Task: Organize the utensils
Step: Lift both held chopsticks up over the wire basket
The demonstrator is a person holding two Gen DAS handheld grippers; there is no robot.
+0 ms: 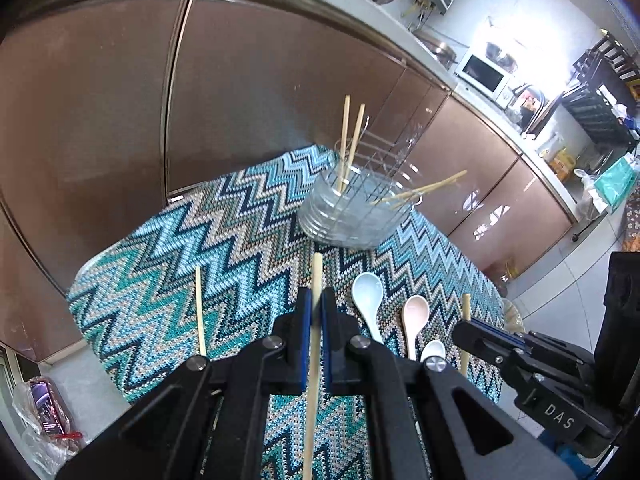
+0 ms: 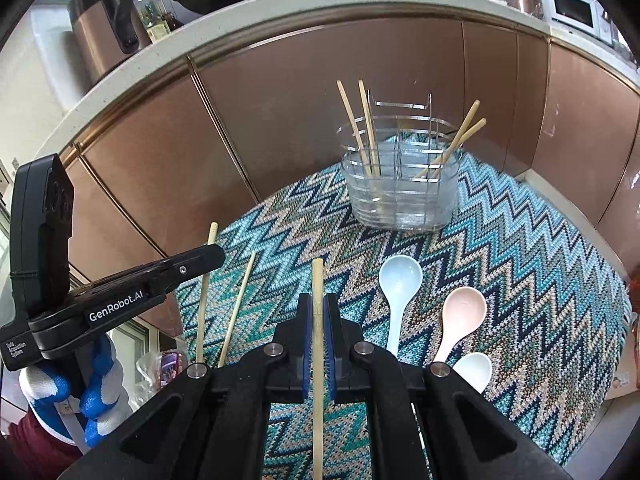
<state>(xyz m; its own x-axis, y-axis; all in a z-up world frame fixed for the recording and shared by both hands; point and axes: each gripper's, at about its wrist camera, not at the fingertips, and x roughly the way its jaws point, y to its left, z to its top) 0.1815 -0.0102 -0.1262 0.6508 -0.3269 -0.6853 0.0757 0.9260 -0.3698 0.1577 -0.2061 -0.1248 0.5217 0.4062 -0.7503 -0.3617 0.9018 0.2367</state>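
Two grippers, left (image 1: 316, 312) and right (image 2: 318, 316), each clamp one chopstick (image 1: 314, 360) between their fingers; caddy (image 2: 400, 188) ahead.

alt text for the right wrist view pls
The right gripper is shut on a chopstick above a zigzag-patterned mat. Ahead stands a clear utensil holder with four chopsticks in it; three spoons lie to the right, and the left gripper holds another chopstick at left.
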